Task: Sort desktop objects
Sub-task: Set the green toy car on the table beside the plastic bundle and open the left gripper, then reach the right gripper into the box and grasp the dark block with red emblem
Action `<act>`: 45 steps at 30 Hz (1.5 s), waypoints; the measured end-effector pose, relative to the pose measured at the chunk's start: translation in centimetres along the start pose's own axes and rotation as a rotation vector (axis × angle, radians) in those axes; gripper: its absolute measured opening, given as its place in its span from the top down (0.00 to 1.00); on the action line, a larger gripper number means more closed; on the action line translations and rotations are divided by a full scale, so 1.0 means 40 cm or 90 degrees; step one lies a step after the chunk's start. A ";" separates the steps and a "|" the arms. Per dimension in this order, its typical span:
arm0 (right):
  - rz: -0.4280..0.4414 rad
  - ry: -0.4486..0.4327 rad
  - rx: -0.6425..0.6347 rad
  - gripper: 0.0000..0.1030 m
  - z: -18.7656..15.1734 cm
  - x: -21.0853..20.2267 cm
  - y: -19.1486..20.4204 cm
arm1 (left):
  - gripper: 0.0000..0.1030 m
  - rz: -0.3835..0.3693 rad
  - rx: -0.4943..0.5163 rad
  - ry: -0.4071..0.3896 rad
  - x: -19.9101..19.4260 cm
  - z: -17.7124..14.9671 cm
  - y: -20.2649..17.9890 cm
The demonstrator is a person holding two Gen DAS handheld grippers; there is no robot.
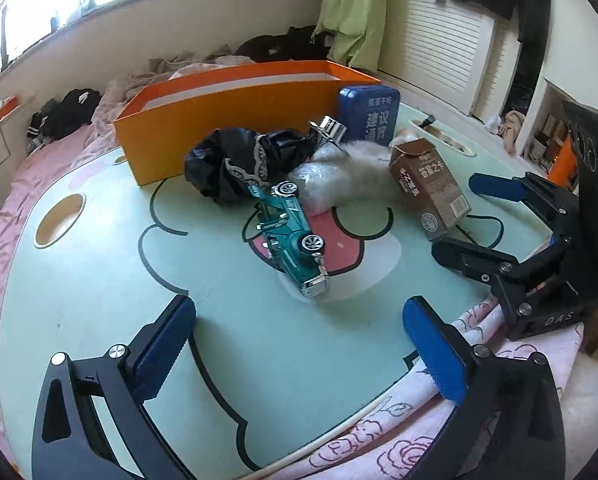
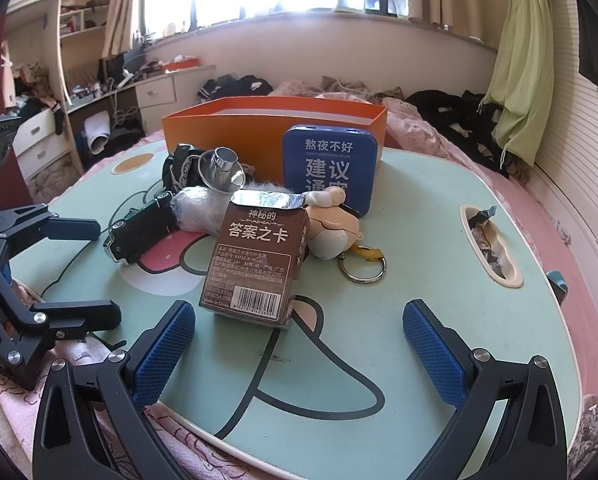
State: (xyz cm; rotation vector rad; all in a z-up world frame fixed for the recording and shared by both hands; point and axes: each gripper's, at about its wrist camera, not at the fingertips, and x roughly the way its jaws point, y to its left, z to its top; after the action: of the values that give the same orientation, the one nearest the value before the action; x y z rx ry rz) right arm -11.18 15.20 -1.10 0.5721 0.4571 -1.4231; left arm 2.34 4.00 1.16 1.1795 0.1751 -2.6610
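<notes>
On the green cartoon table (image 1: pixel 99 280) lie a teal toy car (image 1: pixel 295 236), a black lace-trimmed cloth (image 1: pixel 235 164), a white fluffy bundle (image 1: pixel 339 176), a shiny metal piece (image 1: pixel 329 128) and a brown card carton (image 2: pixel 255 260). A doll keychain (image 2: pixel 331 228) lies against a blue tin (image 2: pixel 329 164), which stands before the orange box (image 2: pixel 267 136). My left gripper (image 1: pixel 299 320) is open just short of the car's front, with nothing in it. My right gripper (image 2: pixel 299 320) is open too, its fingers either side of the carton's near end without touching it.
The table rests on a pink bed with clothes strewn behind it. Cut-outs in the table show at the left (image 1: pixel 61 218) and right (image 2: pixel 491 240). A thin wooden stick (image 1: pixel 339 432) lies along the near edge. Drawers and shelves stand at the left (image 2: pixel 155 92).
</notes>
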 end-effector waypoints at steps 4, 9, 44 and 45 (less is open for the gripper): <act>0.004 0.011 -0.007 0.00 -0.001 -0.006 -0.004 | 0.00 0.013 -0.017 -0.004 -0.008 -0.005 0.014; 0.052 0.044 -0.073 0.00 0.017 -0.053 0.000 | 0.00 0.013 -0.019 -0.004 -0.004 -0.012 0.023; -0.066 0.126 0.198 0.09 0.374 0.247 -0.366 | 0.00 0.014 -0.017 -0.005 -0.004 -0.012 0.017; -0.076 0.096 0.186 0.09 0.389 0.209 -0.355 | 0.00 0.014 -0.017 -0.005 -0.005 -0.012 0.018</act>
State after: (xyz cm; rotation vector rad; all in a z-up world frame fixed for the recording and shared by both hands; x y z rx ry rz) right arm -25.08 -1.74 4.61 0.9048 0.4103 -1.5792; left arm 3.01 3.44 0.99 1.1558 0.1951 -2.6355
